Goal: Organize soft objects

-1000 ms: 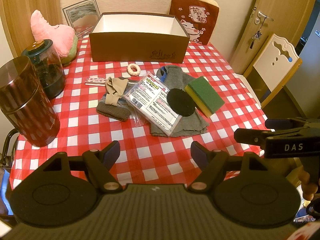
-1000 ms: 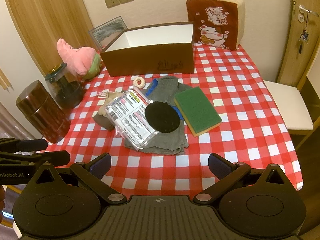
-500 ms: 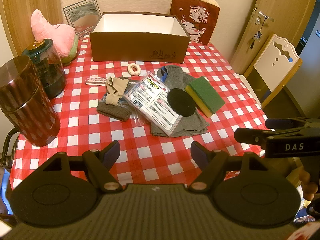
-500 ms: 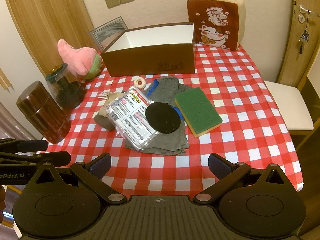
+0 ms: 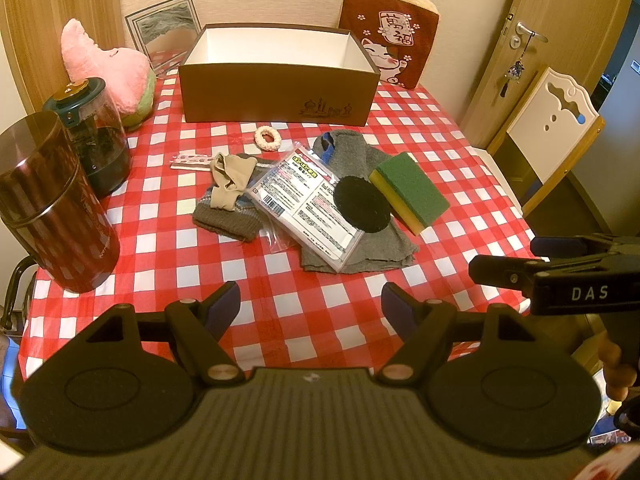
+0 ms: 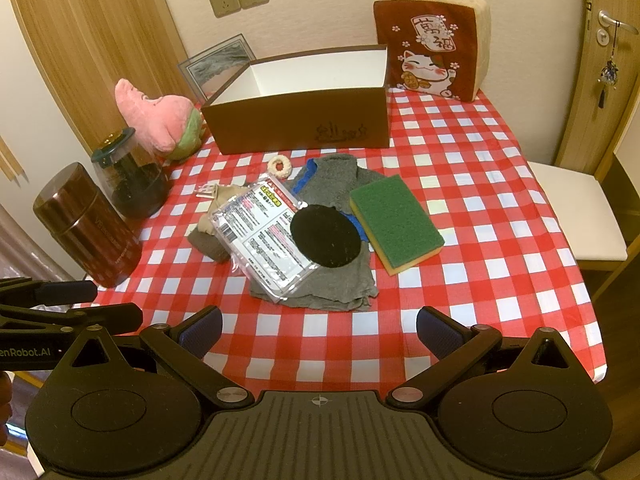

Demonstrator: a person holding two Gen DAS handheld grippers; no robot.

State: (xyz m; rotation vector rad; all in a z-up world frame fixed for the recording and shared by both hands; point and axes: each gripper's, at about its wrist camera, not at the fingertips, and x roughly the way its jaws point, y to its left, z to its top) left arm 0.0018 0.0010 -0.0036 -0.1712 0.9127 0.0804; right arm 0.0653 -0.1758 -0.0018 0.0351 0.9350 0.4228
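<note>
A pile lies mid-table: a green-and-yellow sponge (image 5: pixel 410 191) (image 6: pixel 394 222), a black round pad (image 5: pixel 362 204) (image 6: pixel 325 235), a clear packet (image 5: pixel 306 204) (image 6: pixel 262 230), a grey cloth (image 5: pixel 360 156) (image 6: pixel 334 172), a beige stocking (image 5: pixel 228 180) on a knitted piece (image 5: pixel 226 220), and a white scrunchie (image 5: pixel 268 139) (image 6: pixel 280 166). An empty brown box (image 5: pixel 276 94) (image 6: pixel 304 124) stands behind them. My left gripper (image 5: pixel 310 306) is open and empty over the near table edge. My right gripper (image 6: pixel 318 330) is open and empty there too, and shows at the right in the left wrist view (image 5: pixel 516 260).
Two dark canisters (image 5: pixel 52 204) (image 5: pixel 96 136) stand at the left edge. A pink plush (image 5: pixel 108 72) and a framed picture (image 5: pixel 164 24) sit at back left, a red cat cushion (image 5: pixel 390 46) at back right. A chair (image 5: pixel 552 128) stands right of the table.
The right wrist view has crept slightly closer to the table. Nothing on the table has moved, and both grippers remain open.
</note>
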